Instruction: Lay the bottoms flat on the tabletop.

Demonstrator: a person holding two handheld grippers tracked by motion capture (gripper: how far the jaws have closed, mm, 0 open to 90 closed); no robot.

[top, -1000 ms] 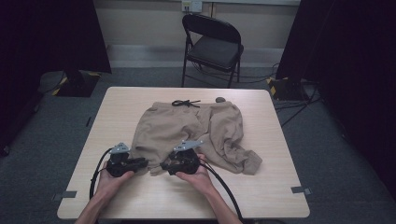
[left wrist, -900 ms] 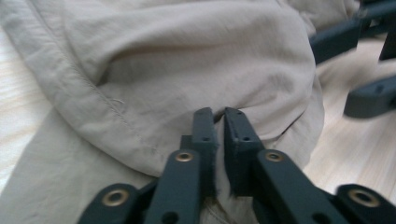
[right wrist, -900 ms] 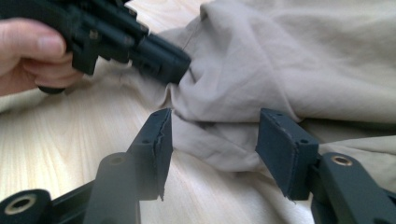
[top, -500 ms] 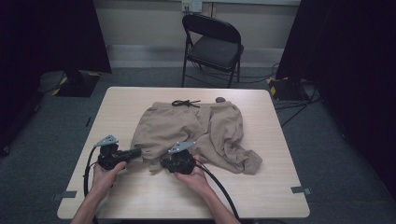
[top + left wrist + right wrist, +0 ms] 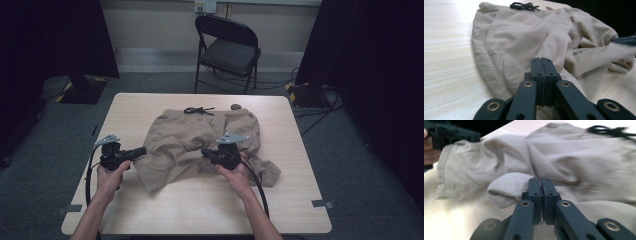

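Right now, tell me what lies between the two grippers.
In the high view, tan shorts span the gap between the left gripper and right gripper; both are shut on the fabric.

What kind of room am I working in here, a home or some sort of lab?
Most likely a lab or recording studio, not a home: black curtains hang at both sides, cables trail across grey carpet, and a lone folding chair stands behind the bare wooden table.
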